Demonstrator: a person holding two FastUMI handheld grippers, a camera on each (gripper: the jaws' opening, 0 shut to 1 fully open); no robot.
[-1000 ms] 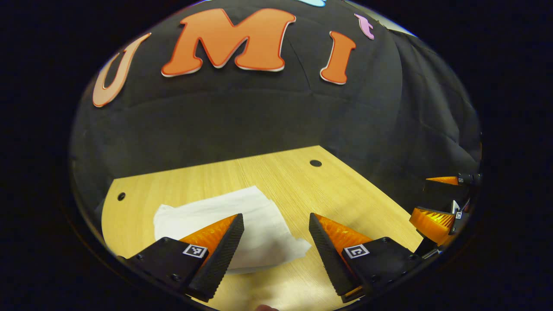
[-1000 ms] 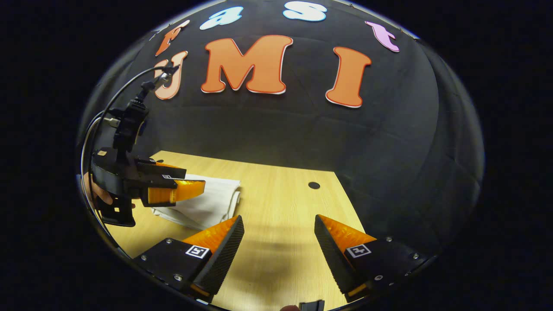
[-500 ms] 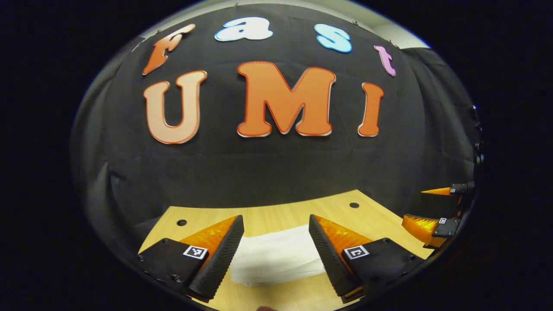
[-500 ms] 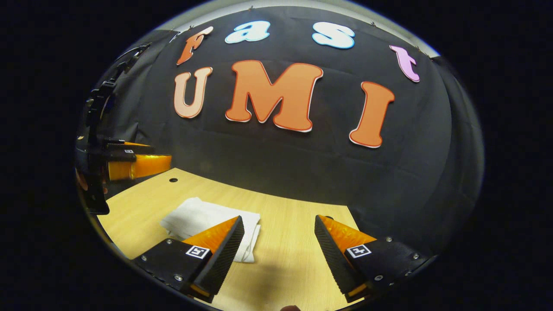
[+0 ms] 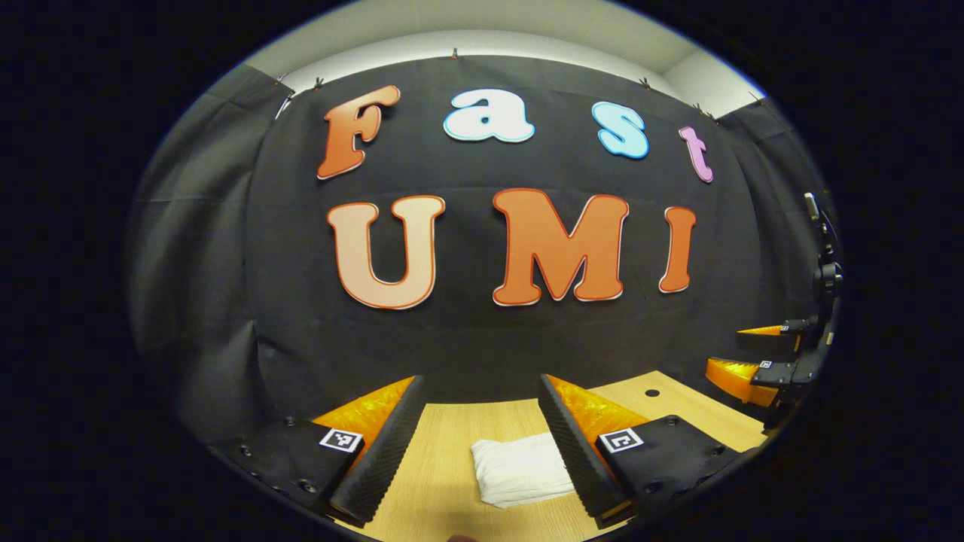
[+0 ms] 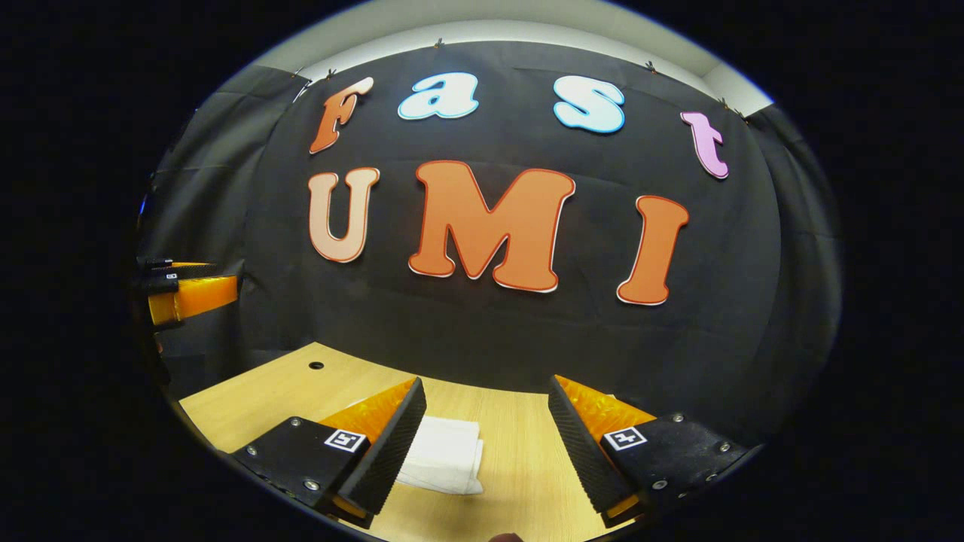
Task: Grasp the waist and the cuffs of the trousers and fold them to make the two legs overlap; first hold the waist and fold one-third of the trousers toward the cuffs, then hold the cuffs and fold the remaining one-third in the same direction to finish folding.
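White trousers [image 5: 520, 470] lie folded small on the wooden table [image 5: 444, 467], low in the frame. A second ago they looked bigger and closer; both grippers have lifted away. The left gripper [image 5: 482, 440] and right gripper [image 6: 486, 444] have fingers spread, holding nothing. I think the folding is finished.
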